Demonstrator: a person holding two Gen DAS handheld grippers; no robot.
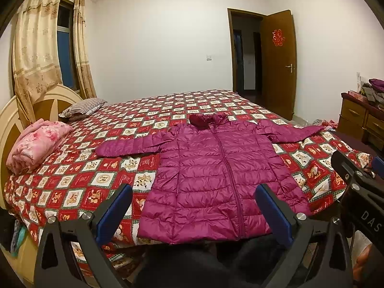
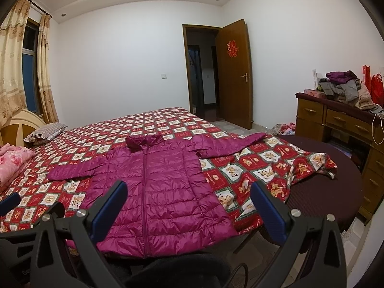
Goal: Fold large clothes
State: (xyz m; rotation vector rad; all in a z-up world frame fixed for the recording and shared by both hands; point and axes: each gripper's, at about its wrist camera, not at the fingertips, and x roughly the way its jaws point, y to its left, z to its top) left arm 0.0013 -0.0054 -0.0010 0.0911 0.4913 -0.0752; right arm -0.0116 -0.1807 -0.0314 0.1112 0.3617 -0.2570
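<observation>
A magenta quilted puffer jacket [image 1: 216,175] lies flat, front up and zipped, on the red patchwork bed cover [image 1: 79,175], sleeves spread to both sides, hem at the near edge. It also shows in the right wrist view [image 2: 158,192]. My left gripper [image 1: 194,213] is open and empty, held above the jacket's hem. My right gripper [image 2: 189,208] is open and empty, held above the jacket's lower right part. In the left wrist view the right gripper's body shows at the right edge [image 1: 360,192].
A folded pink blanket [image 1: 36,144] and a striped pillow [image 1: 81,108] lie by the headboard at the left. A wooden dresser [image 2: 340,124] piled with clothes [image 2: 345,88] stands at the right. An open door [image 2: 235,72] is beyond the bed.
</observation>
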